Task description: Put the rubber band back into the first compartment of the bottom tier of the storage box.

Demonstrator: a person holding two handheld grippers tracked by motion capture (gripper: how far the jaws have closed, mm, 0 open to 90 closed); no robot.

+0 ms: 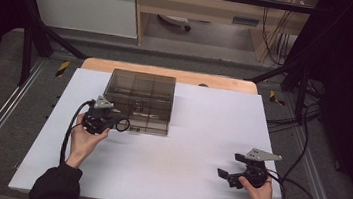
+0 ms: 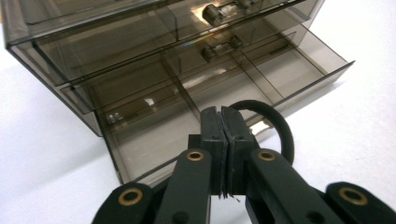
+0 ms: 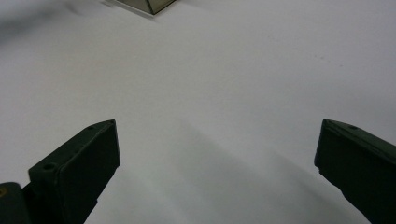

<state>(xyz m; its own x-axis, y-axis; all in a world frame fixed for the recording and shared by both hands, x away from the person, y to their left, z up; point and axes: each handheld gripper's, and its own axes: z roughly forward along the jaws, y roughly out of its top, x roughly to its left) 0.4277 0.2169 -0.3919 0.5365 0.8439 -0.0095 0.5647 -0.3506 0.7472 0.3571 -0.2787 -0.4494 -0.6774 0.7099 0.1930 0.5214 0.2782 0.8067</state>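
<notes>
Left gripper [image 2: 223, 140]: jaws were pressed together on a black ring [image 2: 280, 128], a loop that curled out toward 2 o'clock of the jaw tips.
Open drawer [image 2: 196, 116]: the lower drawer of the smoky plastic drawer box [image 1: 138, 100] stood pulled out just beyond the jaws, its dividers visible, the ring over its front edge.
Step in hand: likely carrying the ring into the open drawer.
Next move: would call for easing the ring forward over a compartment, then parting the jaws to drop it.
Right gripper [image 1: 230, 177]: jaws stood wide apart with nothing between them, low over the white table [image 1: 194, 147] at 4 o'clock.
Box corner [image 3: 149, 5]: showed far off at 11 o'clock in the right gripper view.
</notes>
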